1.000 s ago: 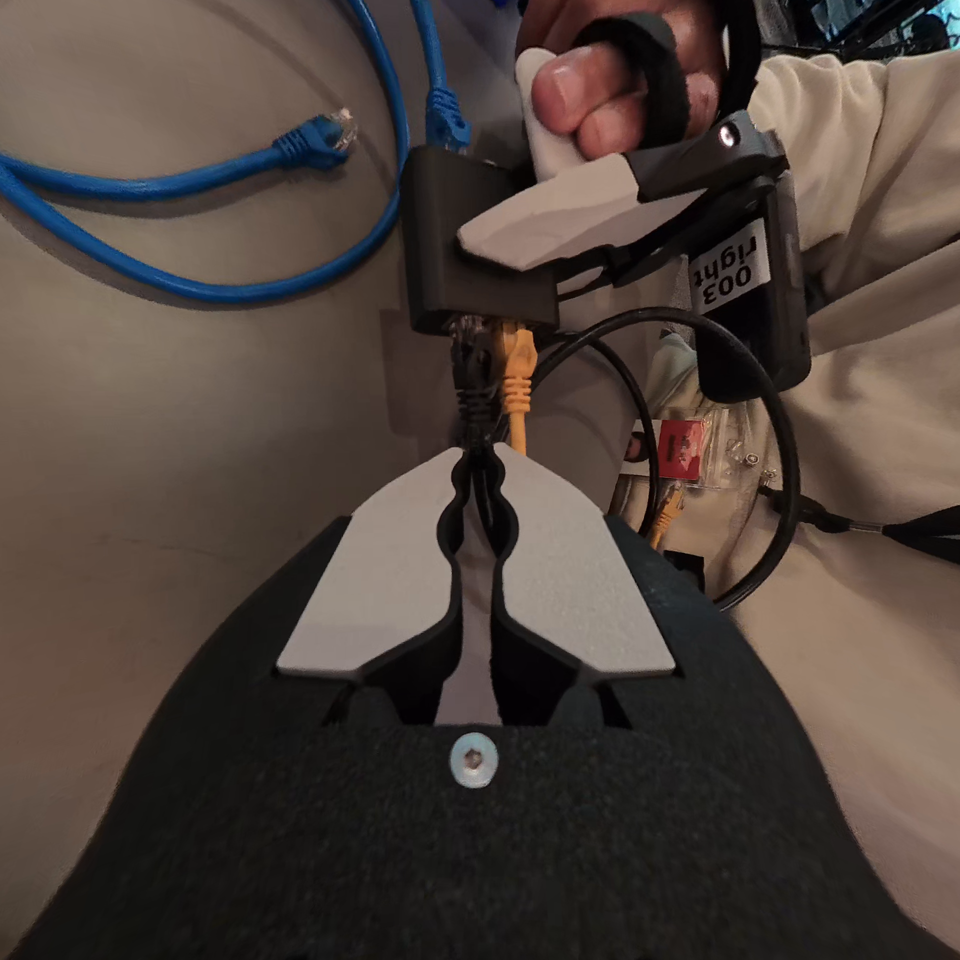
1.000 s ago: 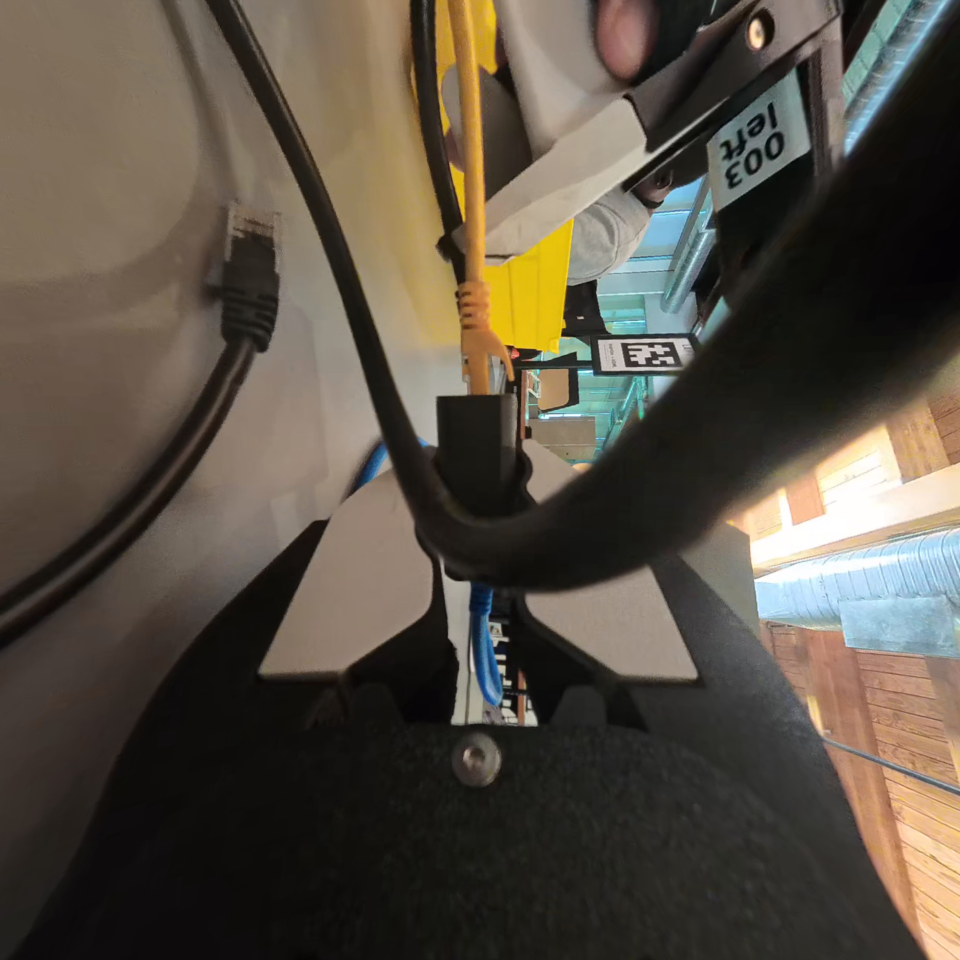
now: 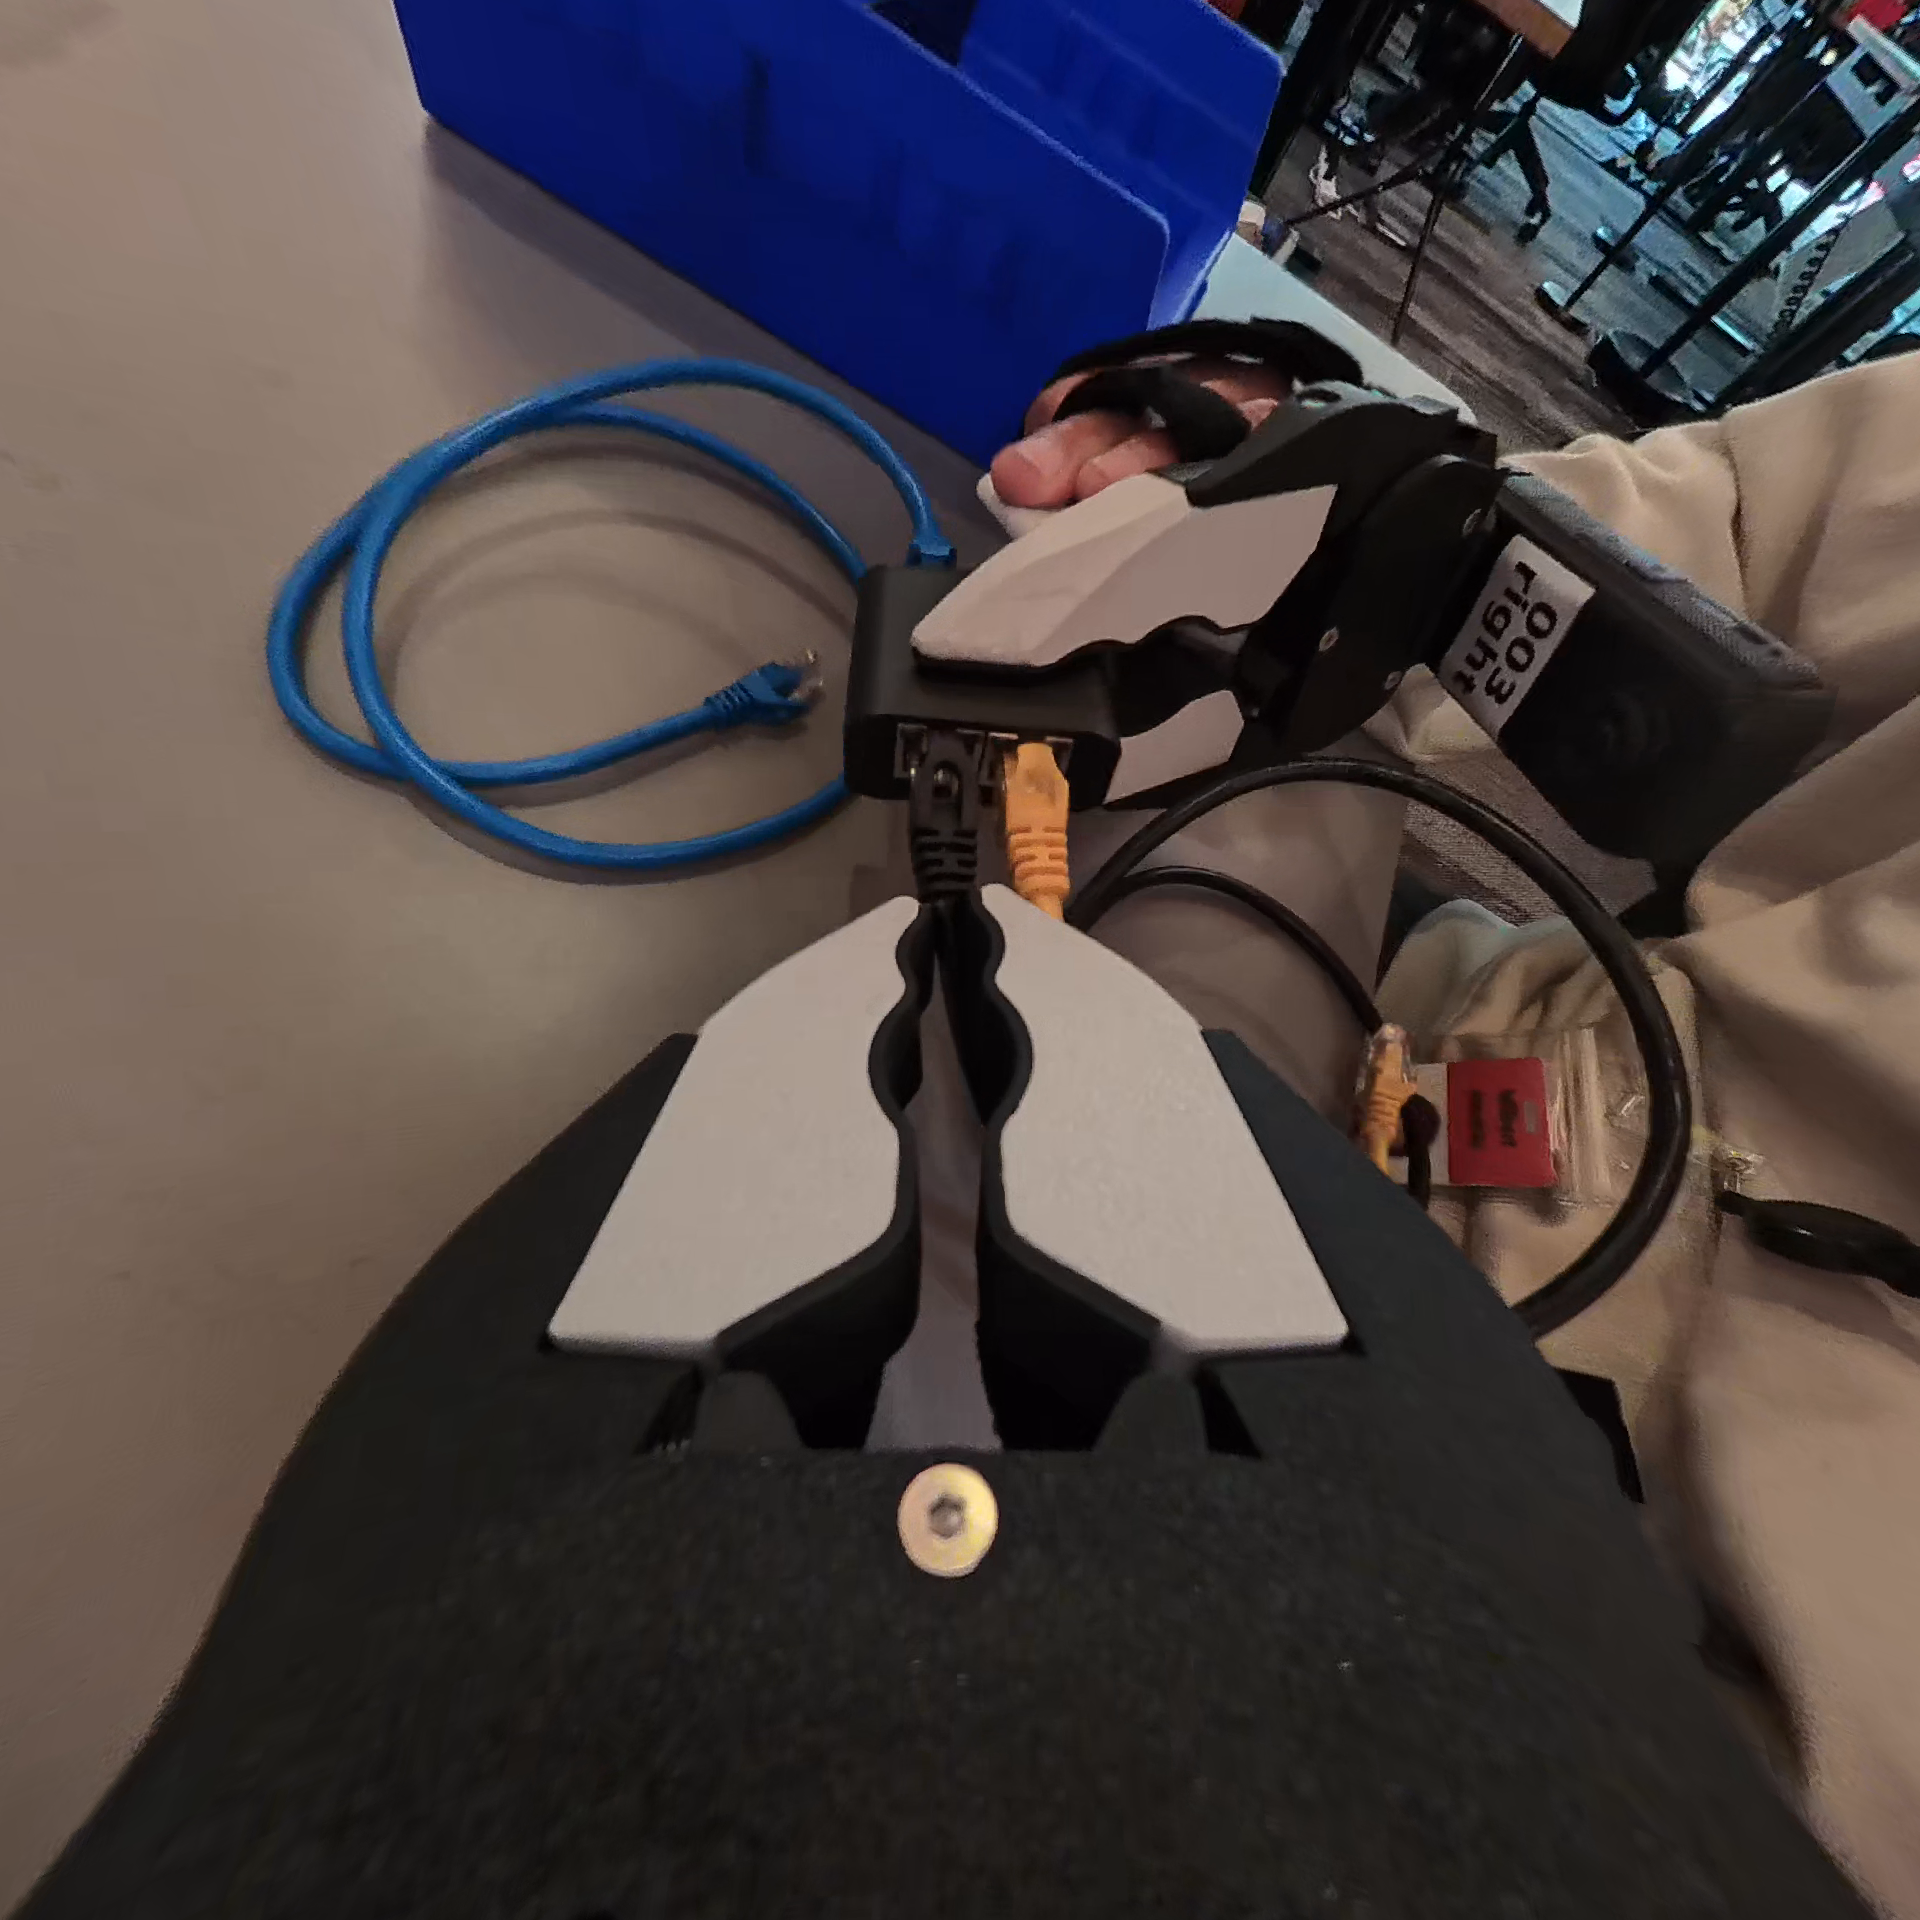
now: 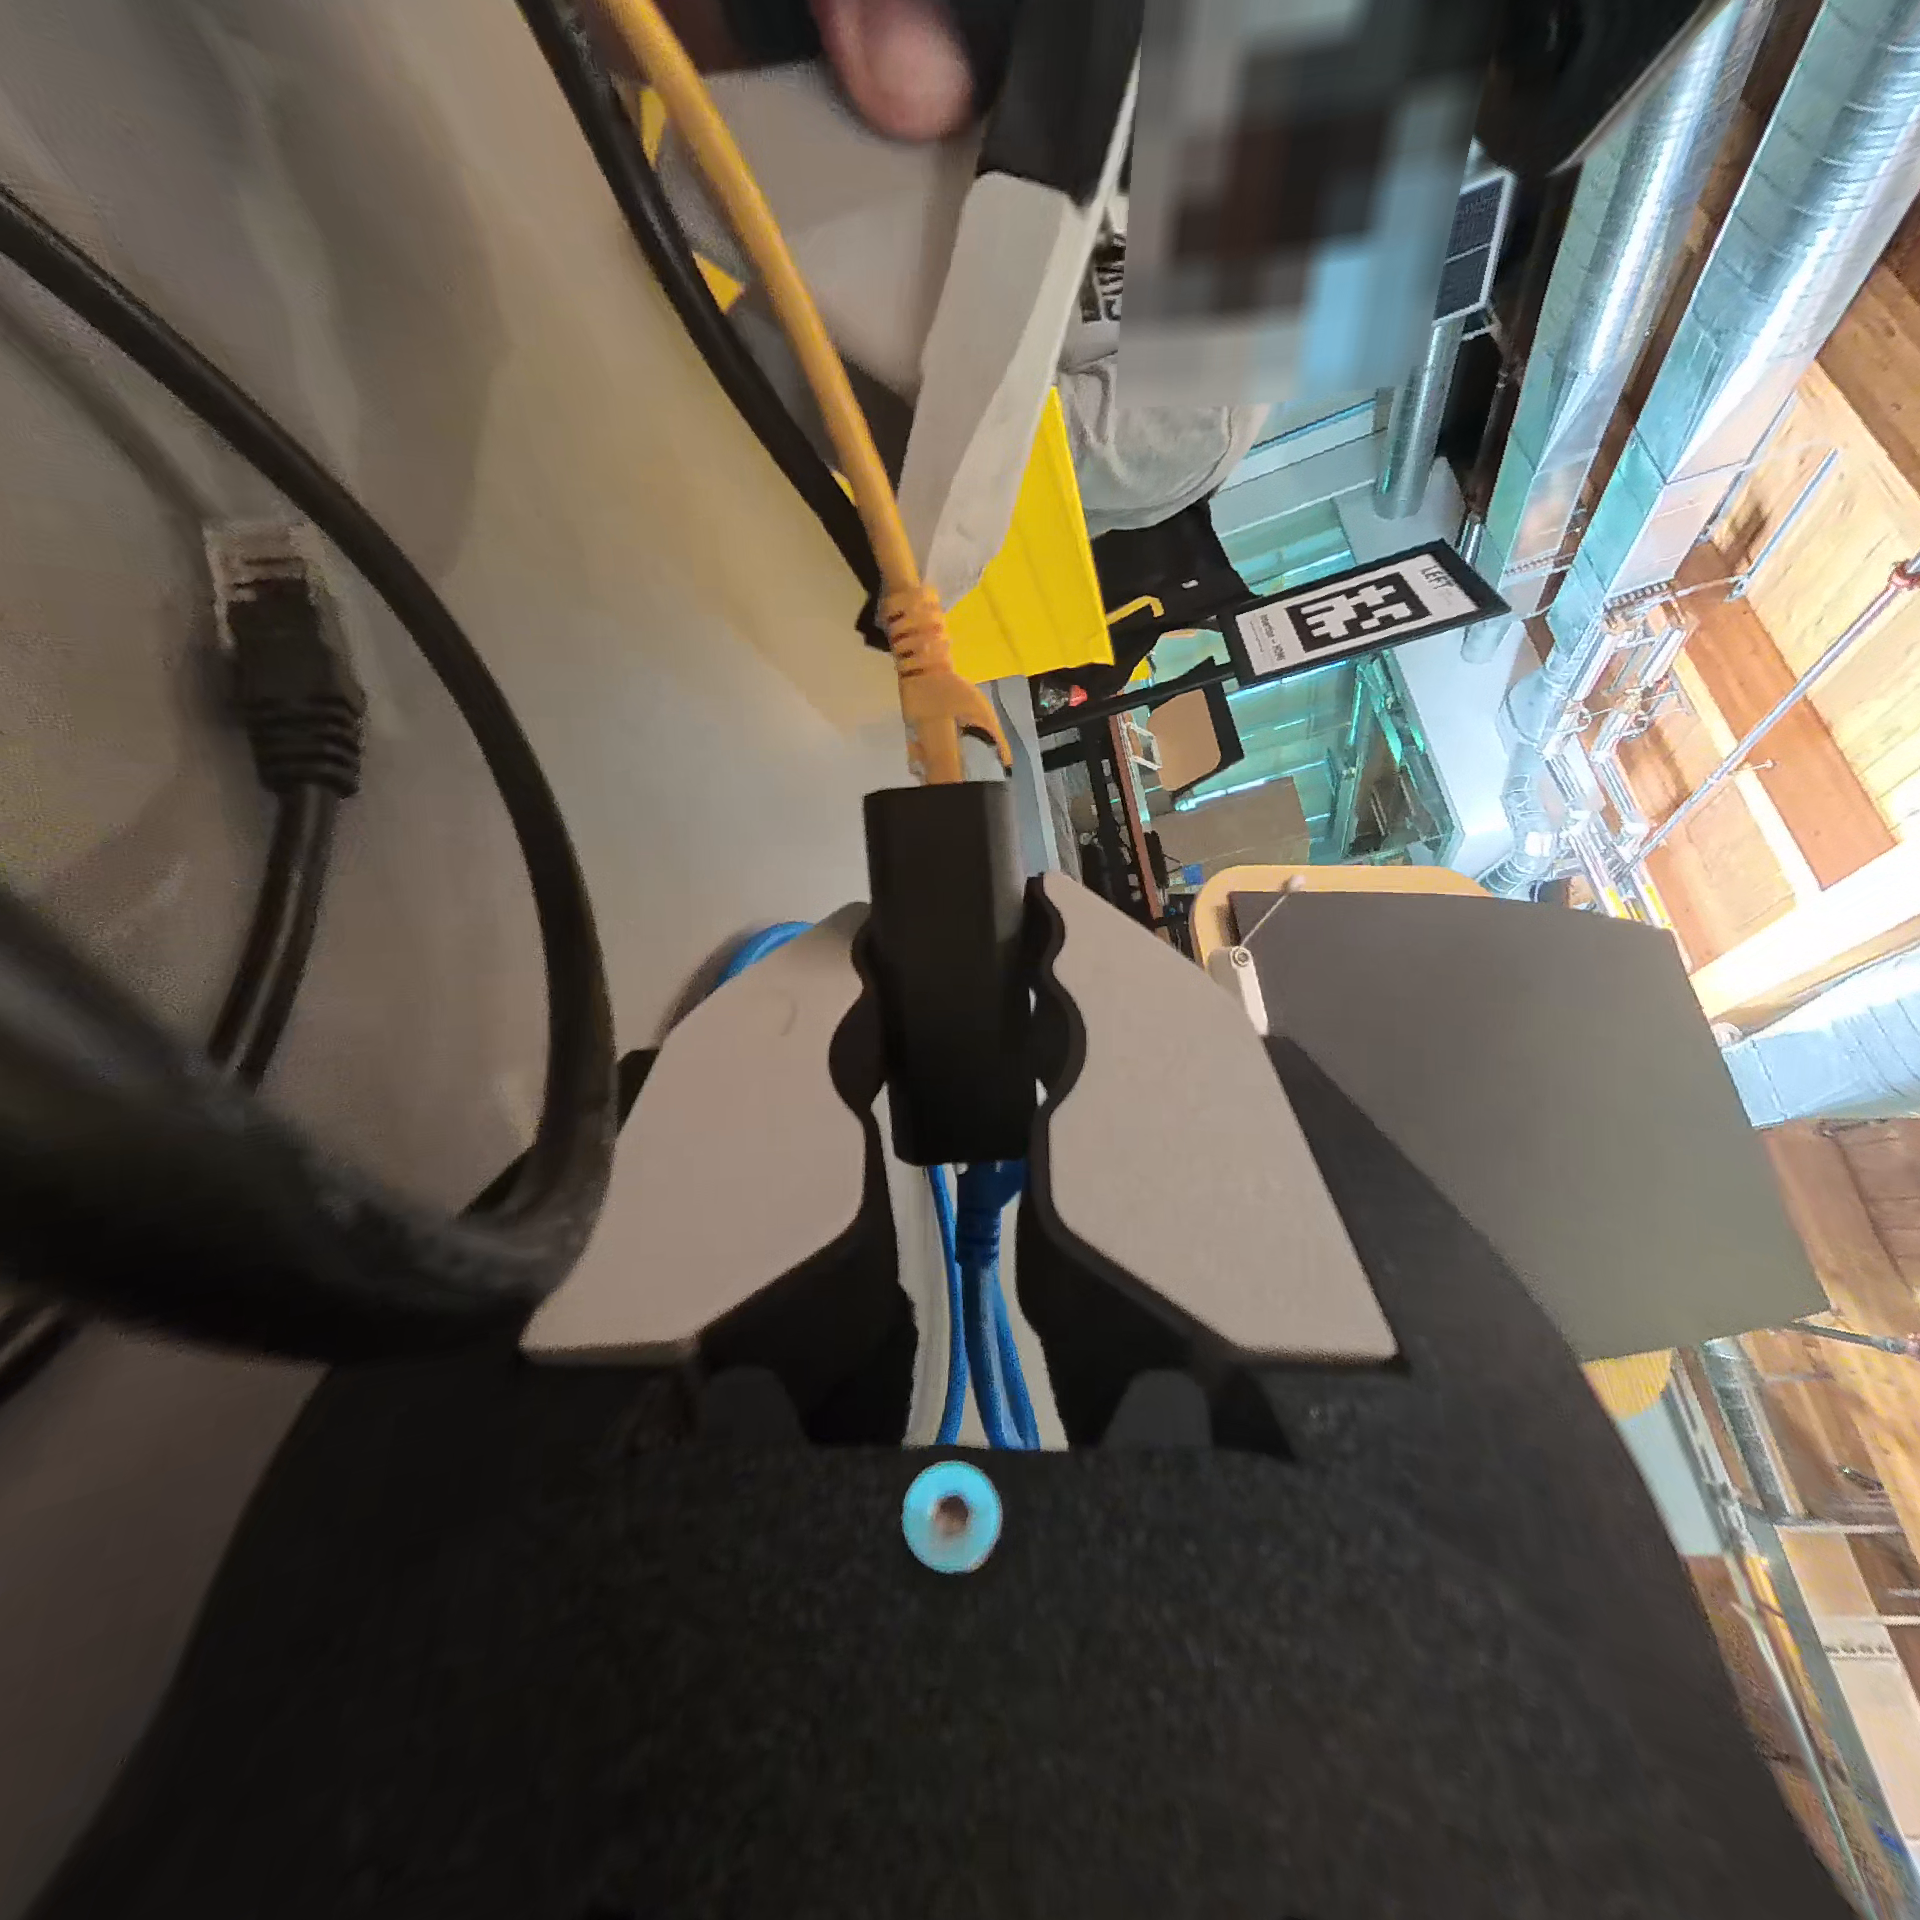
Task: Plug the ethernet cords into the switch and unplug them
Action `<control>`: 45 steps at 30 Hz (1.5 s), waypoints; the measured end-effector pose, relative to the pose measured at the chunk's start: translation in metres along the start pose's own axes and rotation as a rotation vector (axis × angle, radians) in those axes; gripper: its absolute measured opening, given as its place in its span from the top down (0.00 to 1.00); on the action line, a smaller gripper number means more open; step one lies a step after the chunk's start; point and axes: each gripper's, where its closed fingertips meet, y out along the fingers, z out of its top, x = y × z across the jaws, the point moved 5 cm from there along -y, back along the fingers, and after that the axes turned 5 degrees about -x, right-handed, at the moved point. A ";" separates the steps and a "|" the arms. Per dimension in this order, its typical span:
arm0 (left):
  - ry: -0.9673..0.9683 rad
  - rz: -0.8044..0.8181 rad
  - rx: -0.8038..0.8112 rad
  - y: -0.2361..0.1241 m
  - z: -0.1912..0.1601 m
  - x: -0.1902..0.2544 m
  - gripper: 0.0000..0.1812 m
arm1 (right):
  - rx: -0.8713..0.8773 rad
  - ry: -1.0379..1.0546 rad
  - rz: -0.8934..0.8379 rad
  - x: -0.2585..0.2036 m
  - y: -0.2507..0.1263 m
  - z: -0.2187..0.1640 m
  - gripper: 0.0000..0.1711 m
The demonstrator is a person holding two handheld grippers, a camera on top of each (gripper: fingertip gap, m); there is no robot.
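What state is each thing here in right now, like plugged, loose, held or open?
switch: held by the right gripper
black cord: plugged in, pinched by the left gripper
yellow cord: plugged in
blue cord: one end loose on table
blue bin: open-topped

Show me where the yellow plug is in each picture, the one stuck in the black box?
Left wrist view: the yellow plug sits just above centre, pushed into the front of the black switch, right beside the black plug.
Right wrist view: the yellow plug is above centre, entering the far end of the switch.
Shared landmark: the switch itself, held by the right gripper.
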 end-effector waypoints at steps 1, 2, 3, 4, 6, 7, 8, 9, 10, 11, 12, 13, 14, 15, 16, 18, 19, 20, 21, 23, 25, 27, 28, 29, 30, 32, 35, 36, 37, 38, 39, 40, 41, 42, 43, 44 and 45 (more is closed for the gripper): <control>0.016 0.006 0.005 0.000 0.001 0.001 0.98 | 0.008 0.006 -0.001 0.001 -0.001 0.000 0.86; 0.035 0.016 0.005 0.000 0.001 0.002 0.98 | 0.012 0.015 0.006 0.001 -0.001 0.000 0.86; 0.051 0.020 0.009 0.000 0.001 0.003 0.98 | 0.019 0.013 0.007 0.001 -0.002 0.000 0.86; 0.061 0.021 0.024 0.000 0.001 0.003 0.98 | 0.027 0.023 0.010 0.001 -0.003 0.001 0.86; 0.055 0.010 0.026 0.001 0.000 0.003 0.98 | 0.035 0.031 0.026 0.000 -0.003 0.002 0.86; 0.063 0.010 0.022 0.001 0.000 0.003 0.98 | 0.037 0.029 0.027 0.000 -0.003 0.002 0.87; 0.074 0.015 0.018 0.001 0.000 0.003 0.98 | 0.037 0.030 0.029 0.000 -0.003 0.002 0.86; 0.074 0.011 0.015 0.001 -0.001 0.003 0.98 | 0.040 0.025 0.028 0.000 -0.004 0.002 0.87; 0.066 0.011 0.019 0.001 -0.001 0.002 0.98 | 0.035 0.030 0.030 0.000 -0.003 0.002 0.86; 0.055 0.009 0.027 0.002 0.000 0.001 0.98 | 0.035 0.034 0.032 0.000 -0.002 0.001 0.86; 0.046 0.003 0.035 0.002 0.001 0.001 0.98 | 0.039 0.035 0.029 0.001 -0.002 0.000 0.86; 0.044 0.006 0.043 0.001 0.002 0.001 0.98 | 0.035 0.039 0.020 0.003 -0.001 -0.001 0.86; 0.046 0.018 0.043 0.001 0.004 -0.001 0.98 | 0.019 0.034 0.009 0.003 0.000 -0.002 0.86; 0.045 0.026 0.043 0.000 0.005 -0.002 0.98 | 0.012 0.026 -0.001 0.004 0.002 -0.003 0.86; 0.034 0.024 0.063 -0.002 0.007 -0.002 0.97 | 0.020 0.029 -0.016 0.006 0.003 -0.004 0.86; -0.001 -0.002 0.097 -0.005 0.009 -0.001 0.97 | 0.005 0.058 -0.014 0.007 0.009 -0.008 0.86; -0.007 -0.016 0.096 -0.005 0.008 0.000 0.97 | -0.008 0.054 -0.013 0.006 0.011 -0.009 0.86; -0.008 -0.016 0.097 -0.004 0.008 0.001 0.97 | -0.012 0.047 -0.020 0.006 0.011 -0.010 0.86; -0.004 -0.010 0.097 -0.003 0.008 0.003 0.97 | -0.016 0.047 -0.022 0.006 0.011 -0.011 0.86; 0.012 0.004 0.104 -0.004 0.010 0.006 0.97 | -0.013 0.078 -0.001 0.009 0.009 -0.011 0.86; 0.014 0.020 0.176 -0.016 0.016 0.007 1.00 | -0.034 0.108 0.022 0.015 0.008 -0.013 0.86; -0.012 0.046 0.278 -0.039 0.019 0.002 0.97 | -0.084 0.137 0.014 0.035 0.007 -0.017 0.86; -0.037 0.063 0.329 -0.052 0.018 -0.001 0.94 | -0.102 0.160 -0.001 0.051 0.005 -0.019 0.86; -0.059 0.091 0.370 -0.063 0.014 -0.005 0.93 | -0.129 0.184 -0.027 0.071 0.003 -0.021 0.86; -0.077 0.138 0.397 -0.071 0.006 -0.009 0.93 | -0.152 0.211 -0.053 0.094 0.000 -0.023 0.86; -0.105 0.254 0.389 -0.078 -0.016 -0.017 0.93 | -0.177 0.275 -0.096 0.148 -0.005 -0.027 0.86; -0.150 0.293 0.297 -0.074 -0.036 -0.019 0.93 | -0.220 0.349 -0.148 0.234 -0.010 -0.035 0.86; -0.152 0.304 0.297 -0.074 -0.037 -0.018 0.93 | -0.202 0.368 -0.179 0.263 -0.014 -0.036 0.86; -0.146 0.307 0.305 -0.074 -0.037 -0.017 0.93 | -0.191 0.383 -0.193 0.291 -0.017 -0.036 0.86; -0.142 0.298 0.298 -0.072 -0.037 -0.016 0.93 | -0.193 0.404 -0.192 0.317 -0.020 -0.035 0.86; -0.148 0.288 0.277 -0.070 -0.039 -0.017 0.93 | -0.191 0.419 -0.202 0.342 -0.025 -0.034 0.86; -0.160 0.284 0.251 -0.067 -0.043 -0.018 0.93 | -0.194 0.428 -0.206 0.366 -0.030 -0.032 0.86; -0.173 0.284 0.226 -0.064 -0.047 -0.020 0.93 | -0.209 0.432 -0.209 0.389 -0.035 -0.031 0.86; -0.185 0.285 0.206 -0.063 -0.050 -0.021 0.93 | -0.227 0.427 -0.223 0.412 -0.040 -0.031 0.86; -0.195 0.284 0.191 -0.062 -0.052 -0.022 0.93 | -0.246 0.422 -0.229 0.432 -0.044 -0.032 0.86; -0.202 0.283 0.184 -0.061 -0.054 -0.023 0.93 | -0.278 0.422 -0.225 0.452 -0.049 -0.034 0.86; -0.206 0.277 0.185 -0.061 -0.054 -0.023 0.93 | -0.304 0.429 -0.231 0.470 -0.054 -0.037 0.86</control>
